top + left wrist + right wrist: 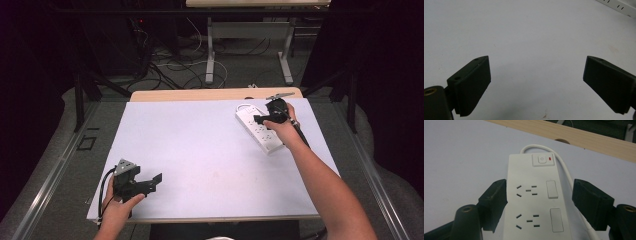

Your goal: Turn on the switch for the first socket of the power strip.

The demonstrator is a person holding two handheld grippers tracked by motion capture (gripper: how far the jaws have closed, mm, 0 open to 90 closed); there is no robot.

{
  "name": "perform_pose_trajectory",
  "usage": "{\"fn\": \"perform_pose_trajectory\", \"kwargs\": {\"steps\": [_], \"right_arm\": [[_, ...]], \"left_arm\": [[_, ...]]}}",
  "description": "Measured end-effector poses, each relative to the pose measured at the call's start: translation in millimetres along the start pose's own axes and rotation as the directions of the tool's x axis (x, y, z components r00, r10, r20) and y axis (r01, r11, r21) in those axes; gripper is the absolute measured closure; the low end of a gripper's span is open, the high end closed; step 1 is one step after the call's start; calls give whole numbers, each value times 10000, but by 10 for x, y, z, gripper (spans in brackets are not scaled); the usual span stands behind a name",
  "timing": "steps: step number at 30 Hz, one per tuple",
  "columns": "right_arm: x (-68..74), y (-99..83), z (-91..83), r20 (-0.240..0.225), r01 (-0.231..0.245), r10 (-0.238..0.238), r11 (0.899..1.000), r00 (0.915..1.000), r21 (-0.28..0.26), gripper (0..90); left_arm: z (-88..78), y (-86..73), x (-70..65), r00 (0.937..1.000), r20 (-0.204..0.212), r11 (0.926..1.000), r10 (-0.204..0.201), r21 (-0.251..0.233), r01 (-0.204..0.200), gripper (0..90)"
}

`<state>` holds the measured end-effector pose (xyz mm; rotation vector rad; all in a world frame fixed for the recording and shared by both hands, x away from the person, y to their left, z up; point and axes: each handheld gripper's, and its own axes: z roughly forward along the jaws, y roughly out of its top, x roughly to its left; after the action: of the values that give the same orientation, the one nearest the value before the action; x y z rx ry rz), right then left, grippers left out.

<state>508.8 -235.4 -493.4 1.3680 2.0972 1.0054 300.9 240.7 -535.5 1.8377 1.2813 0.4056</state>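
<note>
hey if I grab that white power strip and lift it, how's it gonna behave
The power strip looks like a rigid plastic bar, so it should lift stiffly without sagging. Its smooth sides may slip against the right gripper. The white cable running along it is probably floppy and would likely trail and drag.

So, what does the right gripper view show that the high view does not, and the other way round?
Right gripper view: the power strip's switch button with a small red mark, its socket holes, and its white cable running along one side; the strip lies between the open jaws.

High view: the left hand-held gripper near the table's front edge, both forearms, and the floor with cables behind the table.

Both: the power strip, the right hand-held gripper, the white table cover and the wooden table edge.
</note>
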Motion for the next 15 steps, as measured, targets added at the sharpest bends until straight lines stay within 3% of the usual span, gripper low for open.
{"fn": "perform_pose_trajectory", "kwargs": {"steps": [6, 15], "right_arm": [[30, -3, -149, -153, 86, -87, 9999, 9998, -70, 161], [123, -94, -273, -520, 246, -251, 9997, 9983, -88, 109]], "left_arm": [[-2, 0, -2, 10000, -26, 10000, -30, -18, 30, 74], [3, 7, 0, 10000, -50, 10000, -31, 81, 31, 74]]}}
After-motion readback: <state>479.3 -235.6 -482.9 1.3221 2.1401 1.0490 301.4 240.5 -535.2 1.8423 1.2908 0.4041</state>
